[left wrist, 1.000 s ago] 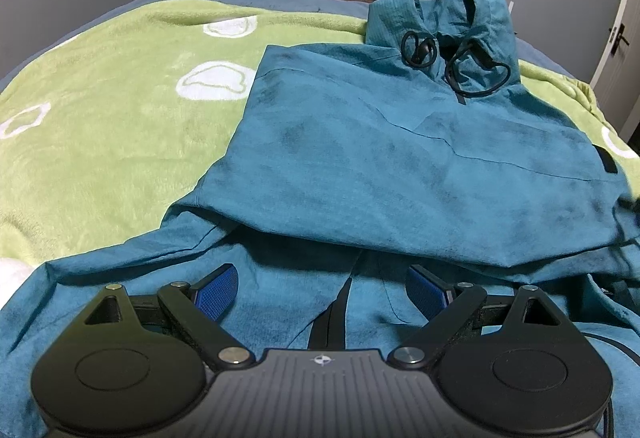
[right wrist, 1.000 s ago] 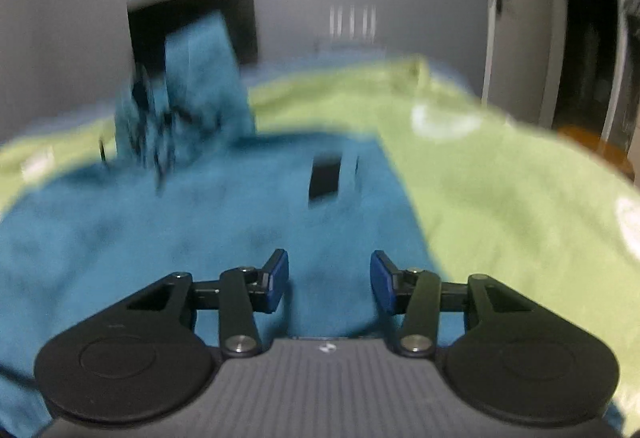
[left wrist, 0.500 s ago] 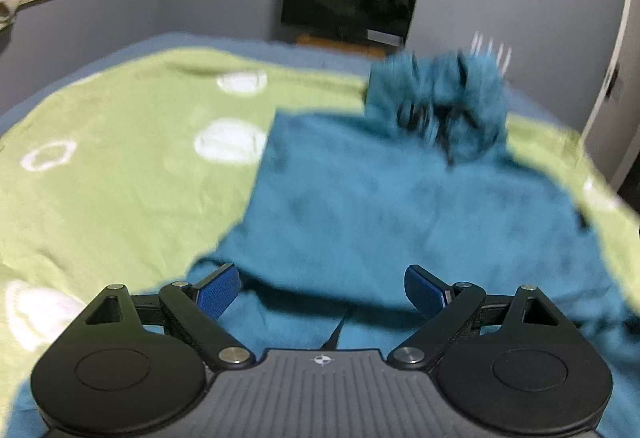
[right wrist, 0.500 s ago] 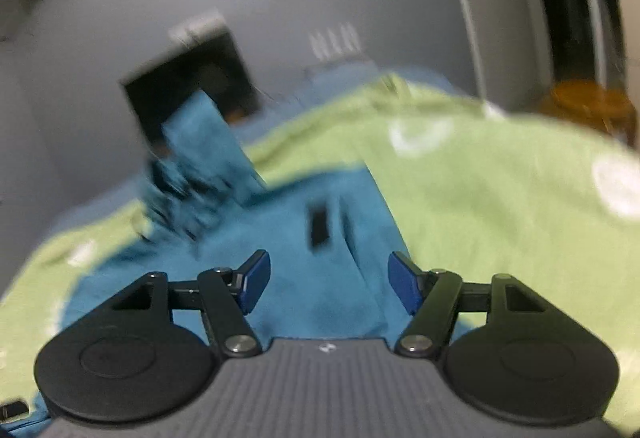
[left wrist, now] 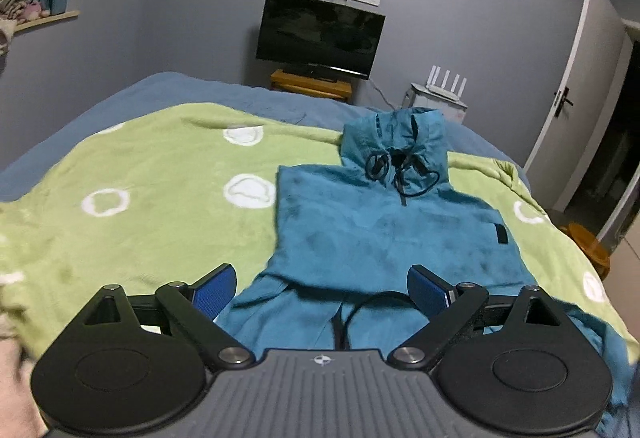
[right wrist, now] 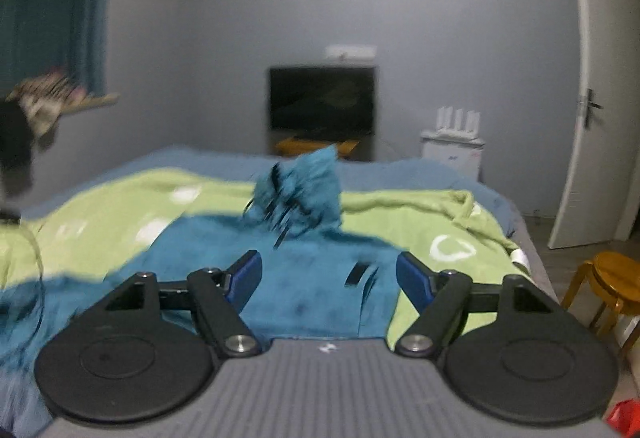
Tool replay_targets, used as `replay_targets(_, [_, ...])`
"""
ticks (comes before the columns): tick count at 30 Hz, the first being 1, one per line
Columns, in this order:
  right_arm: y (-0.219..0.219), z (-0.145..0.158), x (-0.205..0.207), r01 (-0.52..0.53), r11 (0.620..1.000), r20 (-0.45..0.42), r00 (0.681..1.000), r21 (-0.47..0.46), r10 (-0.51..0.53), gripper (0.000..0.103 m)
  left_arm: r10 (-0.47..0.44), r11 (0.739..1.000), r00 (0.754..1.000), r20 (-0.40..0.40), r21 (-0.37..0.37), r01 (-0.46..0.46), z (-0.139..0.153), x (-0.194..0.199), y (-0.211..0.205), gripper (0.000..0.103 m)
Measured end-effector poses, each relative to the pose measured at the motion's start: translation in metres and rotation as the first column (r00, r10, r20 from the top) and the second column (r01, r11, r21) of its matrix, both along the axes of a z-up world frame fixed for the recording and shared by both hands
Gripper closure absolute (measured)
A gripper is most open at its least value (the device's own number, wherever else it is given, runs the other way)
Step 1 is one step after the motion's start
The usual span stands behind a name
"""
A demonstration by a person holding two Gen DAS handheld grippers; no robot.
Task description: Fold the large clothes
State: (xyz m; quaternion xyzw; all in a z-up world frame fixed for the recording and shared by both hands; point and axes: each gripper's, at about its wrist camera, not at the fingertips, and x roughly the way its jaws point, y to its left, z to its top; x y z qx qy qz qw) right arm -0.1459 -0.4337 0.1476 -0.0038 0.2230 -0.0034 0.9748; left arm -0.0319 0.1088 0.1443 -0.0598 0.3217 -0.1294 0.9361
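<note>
Teal hooded fleece pullover [left wrist: 384,238] lies flat on the green blanket w/ white rings [left wrist: 152,190] on the bed, sides already folded in; bottom part unfolded. Left tool [left wrist: 320,284] spread, empty. Right tool [right wrist: 329,278] opening, nothing between jaws. Lengthwise folds left, approx.

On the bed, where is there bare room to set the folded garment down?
Free: the green blanket left of the teal hoodie, and a narrower strip on its right toward the door. Crowded: the middle and near edge, covered by hoodie.
</note>
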Motion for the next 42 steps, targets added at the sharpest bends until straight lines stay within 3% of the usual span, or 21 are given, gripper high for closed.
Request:
replay_targets(4, [0.004,0.010,-0.034,-0.103,0.993,-0.076,0.991,0.058,0.108,0.029,0.003,0.999,1.000,-0.015,-0.033,-0.003,0.023,-0.040,0.030,0.009])
replay_targets(7, [0.009,0.011,-0.054,-0.203,0.972,-0.125,0.968,0.122,0.218,0.029,-0.020,1.000,0.999,-0.044,-0.017,0.019,0.033,-0.071,0.046,0.008])
replay_targets(10, [0.014,0.006,-0.070,-0.241,0.956,-0.184,0.945,0.166,0.270,0.029,-0.058,0.998,0.992,-0.113,-0.009,0.057,0.030,-0.093,0.053,0.008])
replay_targets(14, [0.019,0.001,-0.089,-0.279,0.945,-0.226,0.922,0.172,0.313,0.029,-0.098,0.993,0.984,-0.150,-0.080,0.086,0.024,-0.124,0.064,0.008])
replay_targets(17, [0.028,-0.009,-0.098,-0.292,0.947,-0.280,0.906,0.131,0.318,0.029,-0.134,0.990,0.976,-0.169,-0.071,0.124,0.022,-0.144,0.067,0.008])
replay_targets(19, [0.033,-0.014,-0.107,-0.323,0.941,-0.305,0.890,0.097,0.337,0.029,-0.143,0.990,0.975,-0.168,-0.022,0.142,0.019,-0.156,0.068,0.008])
replay_targets(23, [0.045,-0.027,-0.111,-0.415,0.910,-0.334,0.856,0.014,0.396,0.029,-0.094,0.995,0.973,-0.209,0.017,0.100,0.002,-0.159,0.076,0.008])
replay_targets(29, [0.080,-0.047,-0.105,-0.542,0.823,-0.413,0.798,-0.172,0.439,0.029,-0.083,0.996,0.973,-0.215,-0.005,0.084,-0.007,-0.146,0.079,0.008])
replay_targets(33, [0.092,-0.063,-0.102,-0.620,0.738,-0.465,0.753,-0.265,0.466,0.029,-0.095,0.995,0.973,-0.208,0.002,0.097,-0.007,-0.137,0.073,0.008])
replay_targets(35, [0.093,-0.067,-0.099,-0.649,0.705,-0.467,0.737,-0.285,0.489,0.036,-0.090,0.996,0.975,-0.205,-0.002,0.091,-0.007,-0.132,0.071,0.008])
replay_targets(36, [0.093,-0.068,-0.096,-0.660,0.698,-0.473,0.726,-0.276,0.500,0.046,-0.085,0.996,0.976,-0.202,-0.004,0.085,-0.006,-0.128,0.071,0.008])
replay_targets(37, [0.091,-0.067,-0.092,-0.660,0.701,-0.470,0.726,-0.270,0.502,0.061,-0.078,0.997,0.977,-0.199,-0.004,0.079,-0.005,-0.126,0.070,0.008])
replay_targets(38, [0.088,-0.063,-0.087,-0.644,0.721,-0.455,0.738,-0.254,0.499,0.066,-0.071,0.997,0.979,-0.193,0.002,0.073,-0.004,-0.123,0.071,0.008])
replay_targets(42, [0.063,-0.045,-0.059,-0.562,0.816,-0.370,0.793,-0.138,0.484,0.075,-0.014,0.996,0.992,-0.129,0.081,0.024,0.010,-0.108,0.077,0.008])
